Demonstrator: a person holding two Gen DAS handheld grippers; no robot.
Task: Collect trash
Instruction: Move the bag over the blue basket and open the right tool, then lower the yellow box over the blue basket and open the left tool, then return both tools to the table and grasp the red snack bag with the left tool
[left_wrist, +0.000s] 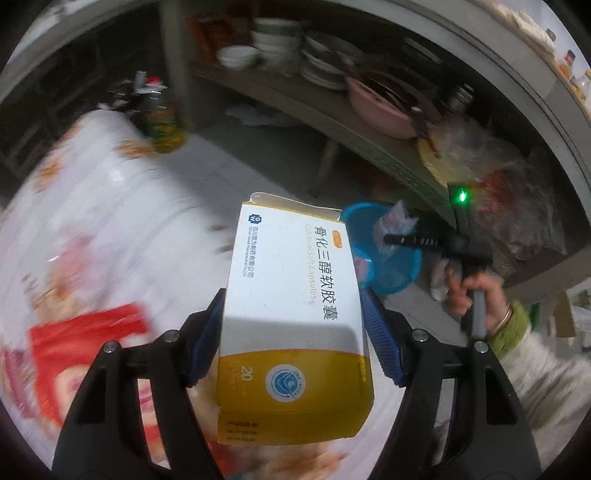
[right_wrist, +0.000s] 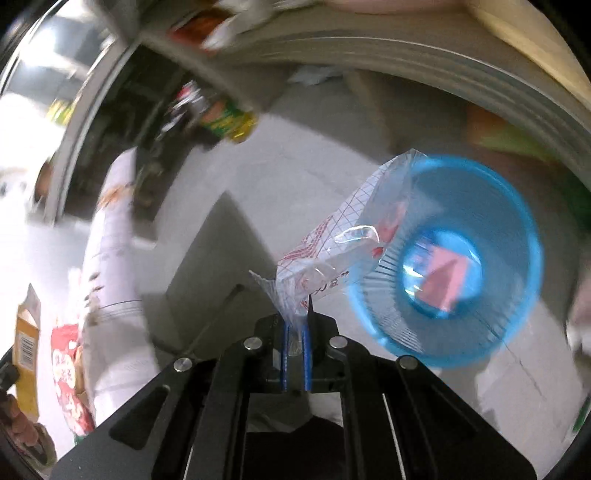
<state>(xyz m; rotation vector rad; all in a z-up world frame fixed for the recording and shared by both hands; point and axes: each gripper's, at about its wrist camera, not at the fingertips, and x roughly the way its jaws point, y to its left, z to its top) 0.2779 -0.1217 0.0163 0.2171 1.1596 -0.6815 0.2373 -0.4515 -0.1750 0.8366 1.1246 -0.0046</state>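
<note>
My left gripper is shut on a white and yellow medicine box, its blue pads pressing both long sides, above a cloth-covered table. The same box shows at the left edge of the right wrist view. My right gripper is shut on the corner of a clear plastic wrapper with red print. The wrapper hangs over the rim of a blue plastic bin on the floor. Pink scraps lie at the bin's bottom. From the left wrist view the right gripper and the wrapper are above the bin.
A red snack packet lies on the tablecloth. A low shelf holds stacked bowls, plates and a pink basin. A yellow-labelled oil bottle stands on the floor beyond the table. A hand in a green cuff holds the right gripper.
</note>
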